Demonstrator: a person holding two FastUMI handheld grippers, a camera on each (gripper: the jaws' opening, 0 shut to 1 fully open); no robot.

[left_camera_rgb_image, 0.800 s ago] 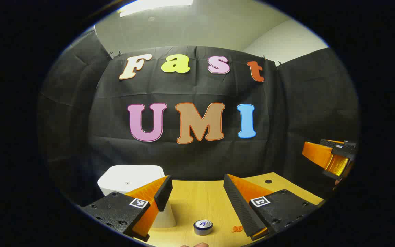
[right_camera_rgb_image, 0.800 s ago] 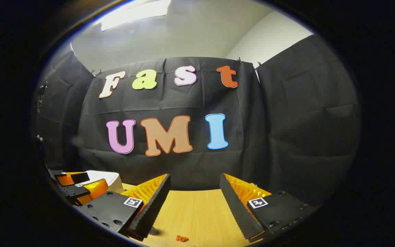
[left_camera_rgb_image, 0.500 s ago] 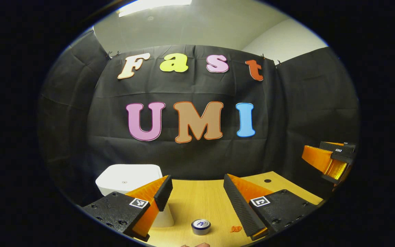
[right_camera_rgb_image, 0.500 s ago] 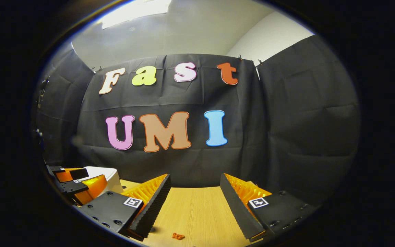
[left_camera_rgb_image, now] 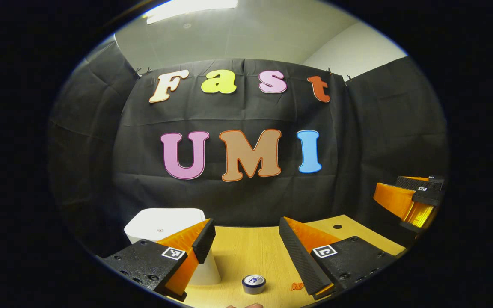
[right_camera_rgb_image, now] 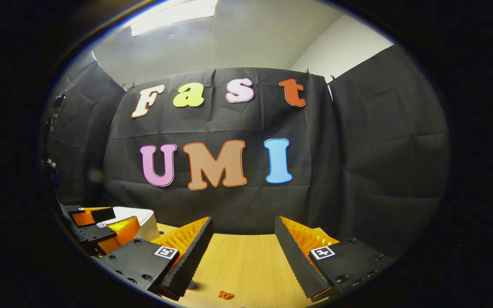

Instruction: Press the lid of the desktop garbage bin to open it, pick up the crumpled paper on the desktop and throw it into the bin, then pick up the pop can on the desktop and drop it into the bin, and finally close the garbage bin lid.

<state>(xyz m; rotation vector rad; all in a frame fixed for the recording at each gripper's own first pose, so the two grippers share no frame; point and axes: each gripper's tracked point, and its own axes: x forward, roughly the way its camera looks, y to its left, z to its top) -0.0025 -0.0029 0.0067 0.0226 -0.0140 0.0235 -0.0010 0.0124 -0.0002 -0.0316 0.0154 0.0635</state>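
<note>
Both claws hover open and empty above the wooden surface (left_camera_rgb_image: 250,252), poised to start: the left claw (left_camera_rgb_image: 246,239) faces the closed white bin (left_camera_rgb_image: 161,222) at 10 o'clock, the can (left_camera_rgb_image: 253,283) at 6 o'clock; the right claw (right_camera_rgb_image: 242,239) waits alongside.

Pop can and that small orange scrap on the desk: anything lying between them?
Nothing. In the left gripper view, bare wooden desktop separates the pop can from the orange scrap.
</note>
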